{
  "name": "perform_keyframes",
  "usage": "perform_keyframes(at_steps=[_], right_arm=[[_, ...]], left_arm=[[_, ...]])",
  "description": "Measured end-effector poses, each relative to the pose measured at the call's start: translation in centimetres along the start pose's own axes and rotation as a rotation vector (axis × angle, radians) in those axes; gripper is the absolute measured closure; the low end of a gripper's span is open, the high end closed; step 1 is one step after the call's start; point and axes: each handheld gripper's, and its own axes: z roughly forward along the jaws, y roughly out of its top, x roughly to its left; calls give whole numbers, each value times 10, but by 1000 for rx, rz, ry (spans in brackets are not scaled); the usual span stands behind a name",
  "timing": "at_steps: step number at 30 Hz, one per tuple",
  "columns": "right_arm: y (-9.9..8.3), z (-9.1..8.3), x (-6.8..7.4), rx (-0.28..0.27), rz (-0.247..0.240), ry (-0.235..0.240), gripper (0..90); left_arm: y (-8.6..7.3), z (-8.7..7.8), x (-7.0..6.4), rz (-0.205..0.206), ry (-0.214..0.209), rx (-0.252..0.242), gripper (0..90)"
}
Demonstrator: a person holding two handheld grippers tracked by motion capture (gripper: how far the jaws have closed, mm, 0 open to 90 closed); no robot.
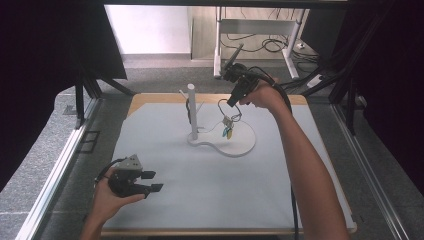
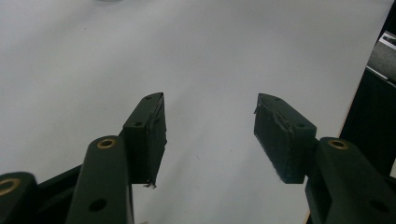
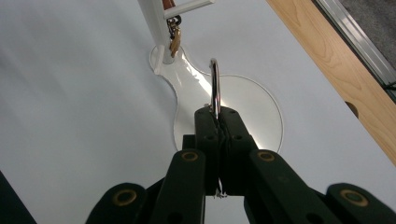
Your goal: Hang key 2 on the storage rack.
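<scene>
A white stand (image 1: pixel 192 112) with a round post and side pegs rises from a flat white base (image 1: pixel 240 142) near the table's middle. My right gripper (image 1: pixel 231 104) hovers over that base, shut on a metal key ring (image 3: pixel 214 86) from which small keys and tags (image 1: pixel 228 129) dangle. A brown strap with a clasp (image 3: pixel 173 35) hangs on the stand's peg (image 3: pixel 189 7). My left gripper (image 1: pixel 152 181) rests low at the front left, jaws wide apart with nothing between the pads (image 2: pixel 152 135).
A pale mat (image 1: pixel 200 190) covers the wooden table (image 3: pixel 327 56). Metal rails (image 1: pixel 55 175) run along both sides. A desk frame with cables (image 1: pixel 260 42) stands on the floor beyond the far edge.
</scene>
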Motion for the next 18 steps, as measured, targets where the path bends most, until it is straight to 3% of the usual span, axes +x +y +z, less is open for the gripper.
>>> perform_keyframes(at_steps=[18], right_arm=[[18,17,-3,-3,12,-9,880]], left_arm=[[0,-4,0,-7,-3,-15,440]])
